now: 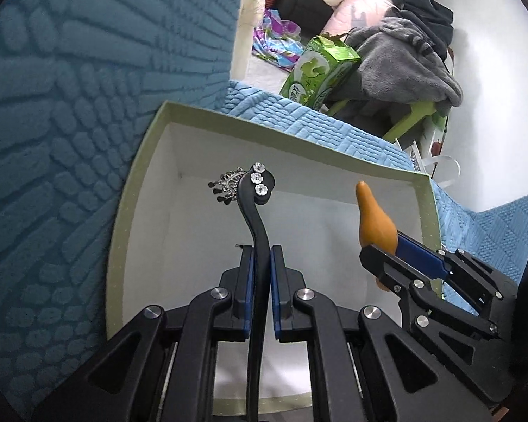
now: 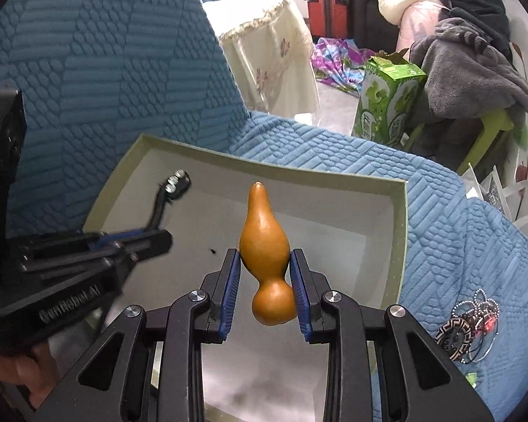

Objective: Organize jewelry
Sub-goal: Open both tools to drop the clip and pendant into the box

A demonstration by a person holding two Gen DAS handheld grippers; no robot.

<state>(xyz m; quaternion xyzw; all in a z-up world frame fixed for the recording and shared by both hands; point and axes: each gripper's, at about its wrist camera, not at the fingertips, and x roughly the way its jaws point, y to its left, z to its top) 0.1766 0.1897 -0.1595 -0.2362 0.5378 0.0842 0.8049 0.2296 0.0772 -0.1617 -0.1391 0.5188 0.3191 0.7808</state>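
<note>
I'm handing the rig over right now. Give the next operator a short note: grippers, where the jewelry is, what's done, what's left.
Left gripper: shut on the black hair stick, its flowered end over the open box.
Right gripper: shut on the orange gourd charm, also held over the box.
Box: sits on the blue quilted cover; only a small dark speck shows on its floor.
Done: both pieces picked up and brought above the box.
Left: set both down inside, then fetch the pile of bracelets and chains lying on the cover beside the box.

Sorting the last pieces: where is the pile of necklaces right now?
In the right wrist view, the necklaces lie at lower right on the blue quilt, just outside the box.
</note>
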